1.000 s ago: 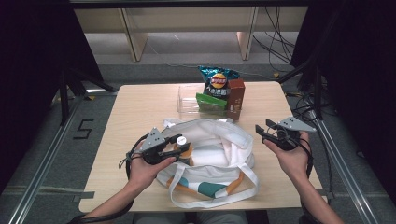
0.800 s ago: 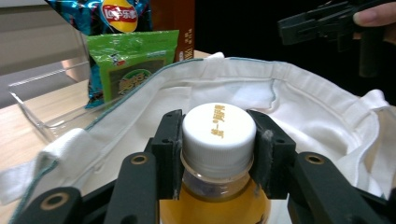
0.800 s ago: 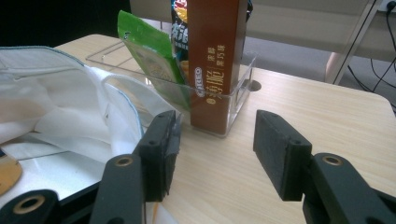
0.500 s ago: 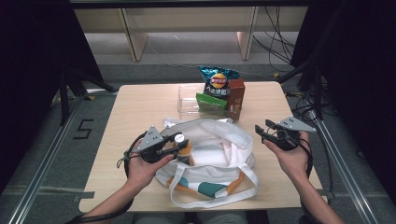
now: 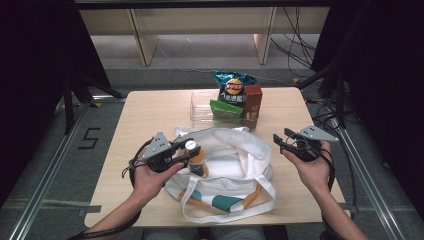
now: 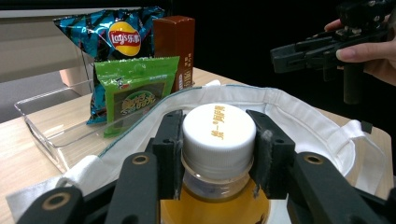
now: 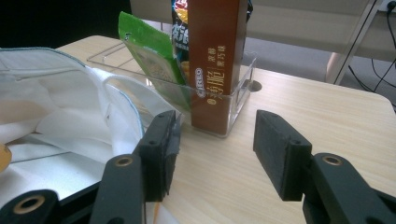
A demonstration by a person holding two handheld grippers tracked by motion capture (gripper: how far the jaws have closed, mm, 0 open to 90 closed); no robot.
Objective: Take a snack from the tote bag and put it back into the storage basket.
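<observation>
An orange-drink bottle (image 5: 197, 161) with a white cap (image 6: 218, 128) stands upright in the mouth of a white cloth bag (image 5: 235, 160). My left gripper (image 5: 187, 149) comes in from the left, and its jaws have just been closing. Its pads (image 6: 169, 140) now press on both sides of the cap. My right gripper (image 5: 281, 140) hovers to the right of the bag, open, with only the table top between its pads (image 7: 280, 149).
A clear tray (image 5: 202, 107) behind the bag holds a blue chips bag (image 5: 232, 85), a green packet (image 5: 225, 107) and a tall brown box (image 5: 252, 105). The bag's straps (image 5: 225, 202) trail toward the table's front edge. Bare table lies at the left and far right.
The left gripper's jaws have closed in on the bottle's cap and the hand has shifted slightly. The right gripper has stayed where it was.
</observation>
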